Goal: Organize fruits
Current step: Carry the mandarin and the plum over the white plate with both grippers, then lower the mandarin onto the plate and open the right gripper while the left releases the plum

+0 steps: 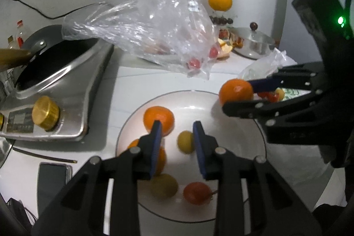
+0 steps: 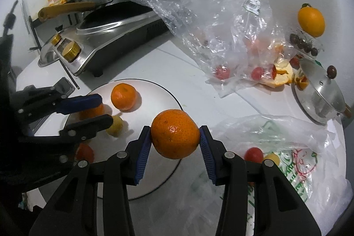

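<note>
My right gripper [image 2: 176, 139] is shut on an orange mandarin [image 2: 175, 133] and holds it above the right rim of the white plate [image 2: 154, 90]; it also shows in the left wrist view [image 1: 235, 90]. My left gripper [image 1: 177, 125] is open and empty above the plate [image 1: 232, 136]. On the plate lie two mandarins [image 1: 158, 119] [image 1: 160, 158], two yellow-green fruits [image 1: 185, 141] [image 1: 164, 185] and a red fruit [image 1: 195, 192].
A clear plastic bag [image 2: 225, 14] with red fruits lies behind the plate. A printed bag [image 2: 287, 147] with a red fruit [image 2: 253, 154] lies at right. An induction cooker with a wok [image 1: 55, 81], a phone [image 1: 52, 178], a lidded pot [image 2: 320, 94] and orange peel [image 2: 281, 74] stand around.
</note>
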Motion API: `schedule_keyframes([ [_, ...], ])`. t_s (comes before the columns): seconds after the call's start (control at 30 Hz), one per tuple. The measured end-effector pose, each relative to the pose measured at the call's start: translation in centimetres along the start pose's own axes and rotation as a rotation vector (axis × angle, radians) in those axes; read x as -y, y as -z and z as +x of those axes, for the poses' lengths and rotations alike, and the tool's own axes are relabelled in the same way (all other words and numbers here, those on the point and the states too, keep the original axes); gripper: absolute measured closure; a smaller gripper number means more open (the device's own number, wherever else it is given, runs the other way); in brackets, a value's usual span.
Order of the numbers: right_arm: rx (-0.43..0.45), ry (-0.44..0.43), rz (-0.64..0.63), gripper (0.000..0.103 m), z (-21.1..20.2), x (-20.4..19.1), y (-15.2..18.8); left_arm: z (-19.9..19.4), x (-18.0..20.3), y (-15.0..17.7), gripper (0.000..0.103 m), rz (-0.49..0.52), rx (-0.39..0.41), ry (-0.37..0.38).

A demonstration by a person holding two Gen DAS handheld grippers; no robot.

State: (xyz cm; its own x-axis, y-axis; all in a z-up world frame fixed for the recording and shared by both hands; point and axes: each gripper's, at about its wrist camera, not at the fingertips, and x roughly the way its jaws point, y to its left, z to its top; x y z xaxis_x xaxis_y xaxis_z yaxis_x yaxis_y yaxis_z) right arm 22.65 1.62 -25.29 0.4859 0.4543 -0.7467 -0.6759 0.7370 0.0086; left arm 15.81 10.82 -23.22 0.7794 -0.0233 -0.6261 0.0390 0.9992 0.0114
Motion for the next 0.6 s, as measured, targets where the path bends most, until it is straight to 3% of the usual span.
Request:
schedule_keyframes([
  [0.6,-0.037,-0.047,-0.011,0.057,5.1,-2.0,-1.9,0.1,-2.5,0.5,0.071,-0.039,-0.018,-0.019],
])
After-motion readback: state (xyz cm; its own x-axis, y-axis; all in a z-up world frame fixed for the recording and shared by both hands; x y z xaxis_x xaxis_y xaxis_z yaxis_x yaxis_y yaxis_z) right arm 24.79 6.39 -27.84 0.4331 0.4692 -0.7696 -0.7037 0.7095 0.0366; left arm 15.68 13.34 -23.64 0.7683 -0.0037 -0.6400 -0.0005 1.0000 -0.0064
